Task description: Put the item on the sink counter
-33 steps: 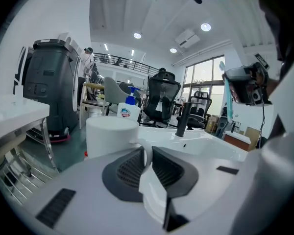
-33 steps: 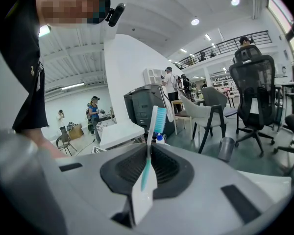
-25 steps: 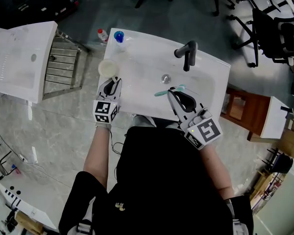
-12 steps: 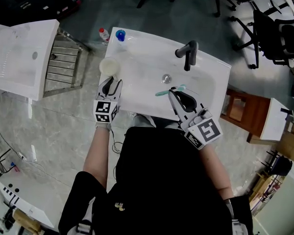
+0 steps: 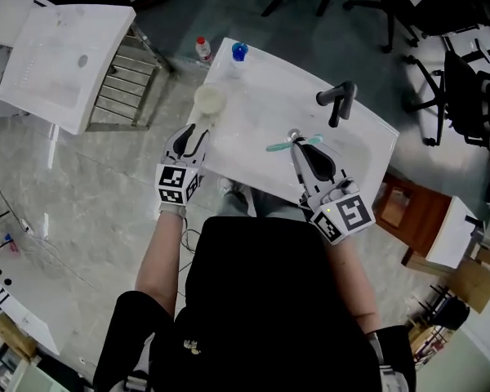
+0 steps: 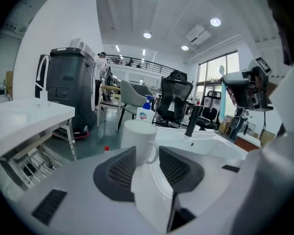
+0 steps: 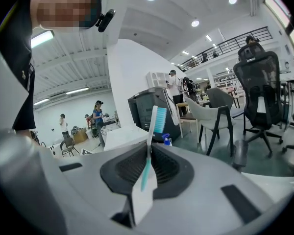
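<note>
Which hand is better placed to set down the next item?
Right: the right gripper is shut on the toothbrush over the sink. The left gripper has just been opening, nothing between its jaws.

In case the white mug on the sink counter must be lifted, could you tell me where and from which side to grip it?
Probably the handle, which juts from the upright mug toward the near edge of the counter. Come level from that edge, one jaw either side of the loop; the round body looks wider.
</note>
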`<state>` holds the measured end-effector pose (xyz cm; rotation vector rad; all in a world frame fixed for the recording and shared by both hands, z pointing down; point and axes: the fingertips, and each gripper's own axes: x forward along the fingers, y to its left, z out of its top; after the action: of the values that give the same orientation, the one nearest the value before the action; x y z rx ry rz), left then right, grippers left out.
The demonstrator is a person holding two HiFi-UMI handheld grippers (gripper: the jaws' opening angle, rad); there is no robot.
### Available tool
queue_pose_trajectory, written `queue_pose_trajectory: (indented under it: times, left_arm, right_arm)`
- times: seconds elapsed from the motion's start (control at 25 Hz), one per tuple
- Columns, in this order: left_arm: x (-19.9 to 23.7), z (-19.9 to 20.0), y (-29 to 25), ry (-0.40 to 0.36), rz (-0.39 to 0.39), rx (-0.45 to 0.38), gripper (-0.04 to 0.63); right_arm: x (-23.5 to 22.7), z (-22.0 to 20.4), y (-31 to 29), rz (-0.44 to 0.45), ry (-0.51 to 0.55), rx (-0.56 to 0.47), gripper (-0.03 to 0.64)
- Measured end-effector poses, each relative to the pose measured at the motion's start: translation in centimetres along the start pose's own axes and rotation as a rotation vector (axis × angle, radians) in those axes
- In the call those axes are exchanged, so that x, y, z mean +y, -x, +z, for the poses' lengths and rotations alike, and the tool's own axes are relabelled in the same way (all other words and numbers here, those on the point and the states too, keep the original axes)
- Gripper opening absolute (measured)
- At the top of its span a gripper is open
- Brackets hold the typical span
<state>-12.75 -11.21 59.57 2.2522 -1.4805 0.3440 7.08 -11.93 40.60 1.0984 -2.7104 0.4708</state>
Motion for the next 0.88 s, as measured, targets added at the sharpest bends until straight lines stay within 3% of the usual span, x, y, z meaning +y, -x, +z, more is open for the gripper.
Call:
queue_pose_trajectory:
  times: [0.32, 0.88]
  left_arm:
    - [0.7, 1.4, 5.6, 0.069, 0.077, -0.074, 0.147]
    - [-0.7, 1.3, 14.9, 0.133, 0.177, -0.152, 0.033]
  right_arm:
    - [1.6, 1.9, -3.8, 0.070, 0.035, -0.035, 0.048]
    - [2.5, 2.1, -12.1, 0.168, 0.000, -0.061, 0.048]
